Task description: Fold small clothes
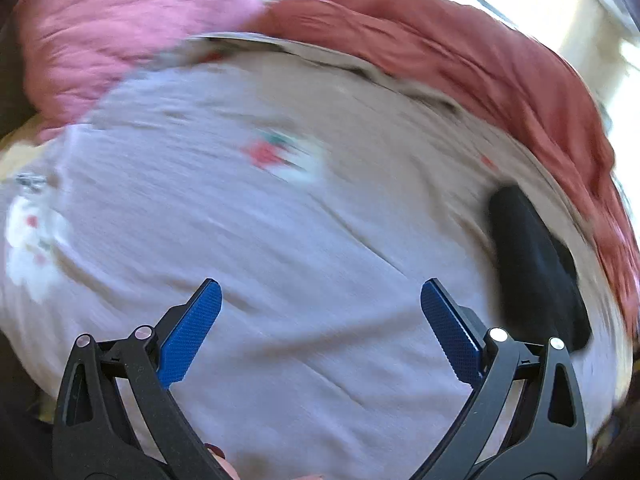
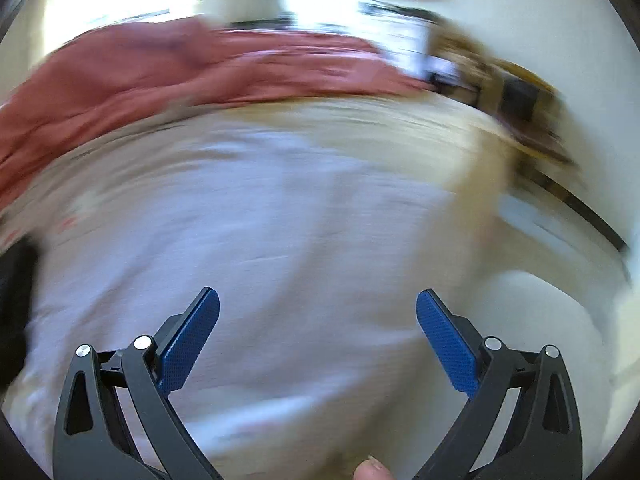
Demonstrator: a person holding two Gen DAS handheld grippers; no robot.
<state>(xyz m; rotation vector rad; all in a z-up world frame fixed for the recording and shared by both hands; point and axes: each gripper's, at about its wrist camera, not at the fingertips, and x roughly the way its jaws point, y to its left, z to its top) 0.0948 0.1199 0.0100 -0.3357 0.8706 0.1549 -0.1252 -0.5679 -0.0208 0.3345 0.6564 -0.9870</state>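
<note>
A pale lilac garment (image 1: 280, 240) fills most of the left wrist view, spread out with soft creases and blurred by motion. In the right wrist view it (image 2: 260, 248) again takes the middle and lower frame. On it sit a small red and green print (image 1: 276, 152) near the upper centre and a white patch (image 1: 32, 240) with red specks at the left edge.

A rust-red cloth (image 1: 500, 64) arcs from the upper centre down the right side, just beyond the garment's far edge; the right wrist view has it (image 2: 160, 76) across the upper left. A pink cloth (image 1: 112, 28) fills the upper left, its lower edge meeting the garment.

A cream surface (image 2: 460, 132) shows bare at the right past the garment.

A dark object (image 1: 536, 264), too blurred to identify, lies at the right of the left wrist view.

The left gripper (image 1: 320, 294) is released, blue pads (image 1: 192, 332) wide apart over the garment, nothing between them. The right gripper (image 2: 318, 302) is likewise spread, nothing held.
</note>
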